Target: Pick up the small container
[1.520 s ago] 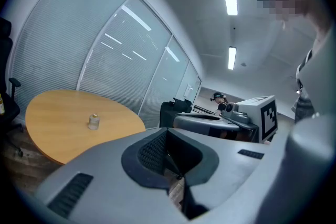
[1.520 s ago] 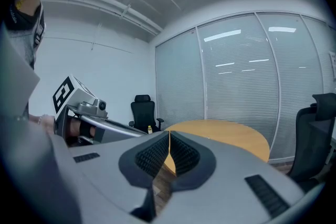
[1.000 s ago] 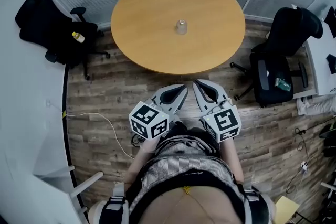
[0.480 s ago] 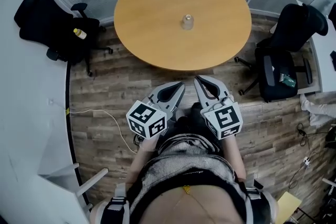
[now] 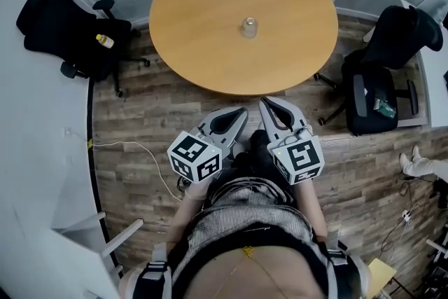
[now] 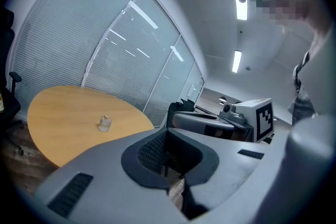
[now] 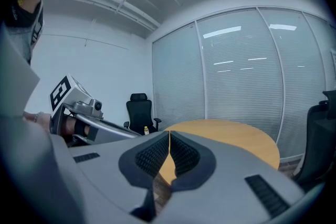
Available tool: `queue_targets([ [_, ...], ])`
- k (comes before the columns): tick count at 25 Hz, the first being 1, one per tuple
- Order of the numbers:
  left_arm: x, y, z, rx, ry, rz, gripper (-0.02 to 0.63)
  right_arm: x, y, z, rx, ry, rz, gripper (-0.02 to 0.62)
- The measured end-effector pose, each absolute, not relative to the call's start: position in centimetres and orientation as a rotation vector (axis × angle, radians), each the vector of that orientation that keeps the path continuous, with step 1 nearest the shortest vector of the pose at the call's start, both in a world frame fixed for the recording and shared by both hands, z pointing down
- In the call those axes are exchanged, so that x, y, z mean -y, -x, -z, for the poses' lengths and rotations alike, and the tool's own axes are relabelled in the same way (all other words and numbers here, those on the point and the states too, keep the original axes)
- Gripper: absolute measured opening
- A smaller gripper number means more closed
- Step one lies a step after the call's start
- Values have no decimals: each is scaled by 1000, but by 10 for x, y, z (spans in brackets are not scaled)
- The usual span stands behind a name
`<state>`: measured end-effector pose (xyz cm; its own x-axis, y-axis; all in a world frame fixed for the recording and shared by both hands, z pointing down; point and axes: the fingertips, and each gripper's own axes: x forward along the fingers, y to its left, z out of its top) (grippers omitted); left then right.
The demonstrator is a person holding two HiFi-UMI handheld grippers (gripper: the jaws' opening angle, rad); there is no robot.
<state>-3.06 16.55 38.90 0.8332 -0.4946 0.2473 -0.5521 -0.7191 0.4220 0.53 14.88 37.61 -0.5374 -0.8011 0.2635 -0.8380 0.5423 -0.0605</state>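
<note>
The small container [image 5: 248, 26], a clear little jar with a pale lid, stands upright near the middle of the round wooden table [image 5: 203, 17]. It appears again in the left gripper view as the small jar [image 6: 105, 123] on the table [image 6: 63, 118], far ahead and left of the jaws. My left gripper [image 5: 243, 110] and right gripper [image 5: 263, 101] hover side by side over the floor, short of the table's near edge. Both are shut with nothing between the pads, as the left gripper [image 6: 167, 132] and right gripper [image 7: 169, 135] show in their own views. The right gripper view does not show the jar.
A black office chair [image 5: 73, 28] with a small yellow bottle [image 5: 105, 41] on its seat stands left of the table. Two black chairs [image 5: 371, 98] stand to its right. A white cable [image 5: 136, 157] lies on the wood floor. Glass walls with blinds run behind the table.
The head view has shifted slightly, so the table sits a little higher and larger in it. Both grippers have edged forward together, still shut and side by side.
</note>
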Motion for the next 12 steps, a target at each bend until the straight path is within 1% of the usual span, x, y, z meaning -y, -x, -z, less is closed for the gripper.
queue_targets([
  [12, -106, -28, -377, 788, -2549, -155, 5, -84, -51, -365, 2654, -1316, -234, 20],
])
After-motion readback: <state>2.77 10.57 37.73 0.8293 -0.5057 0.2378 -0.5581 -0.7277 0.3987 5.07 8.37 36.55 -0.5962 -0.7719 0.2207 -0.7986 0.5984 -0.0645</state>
